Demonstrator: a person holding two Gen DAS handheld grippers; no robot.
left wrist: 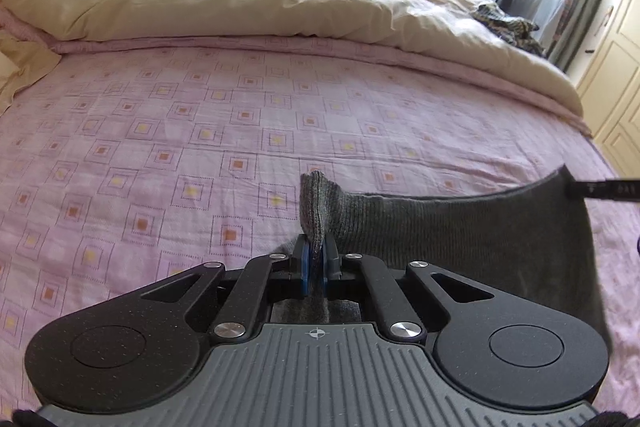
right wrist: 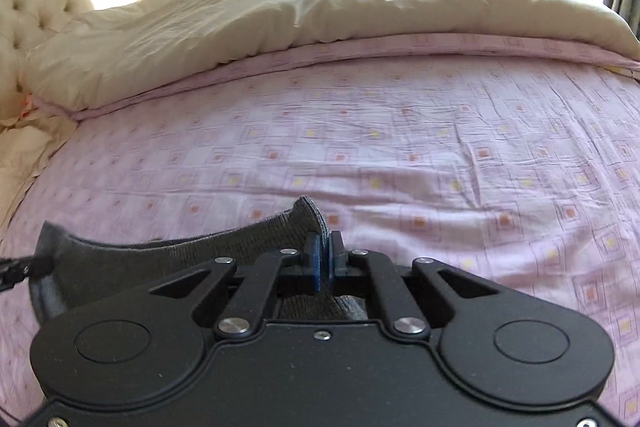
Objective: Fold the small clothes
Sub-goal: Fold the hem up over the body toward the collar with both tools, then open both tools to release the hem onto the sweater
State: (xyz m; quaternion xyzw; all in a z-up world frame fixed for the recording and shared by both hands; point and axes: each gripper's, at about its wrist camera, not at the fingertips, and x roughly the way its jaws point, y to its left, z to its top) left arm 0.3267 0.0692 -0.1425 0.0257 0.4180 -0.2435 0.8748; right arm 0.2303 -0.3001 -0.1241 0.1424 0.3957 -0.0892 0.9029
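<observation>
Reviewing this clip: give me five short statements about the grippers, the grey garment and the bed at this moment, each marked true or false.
1. The left gripper is shut on the grey garment. True.
2. The right gripper is open and holds nothing. False: it is shut on the same garment's other end.
3. The garment hangs stretched between the two grippers. True.
4. The sheet under the garment is plain white. False: it is pink with small squares.
5. The cream duvet covers the whole bed. False: it is pushed back to the far side, and the sheet shows.
</observation>
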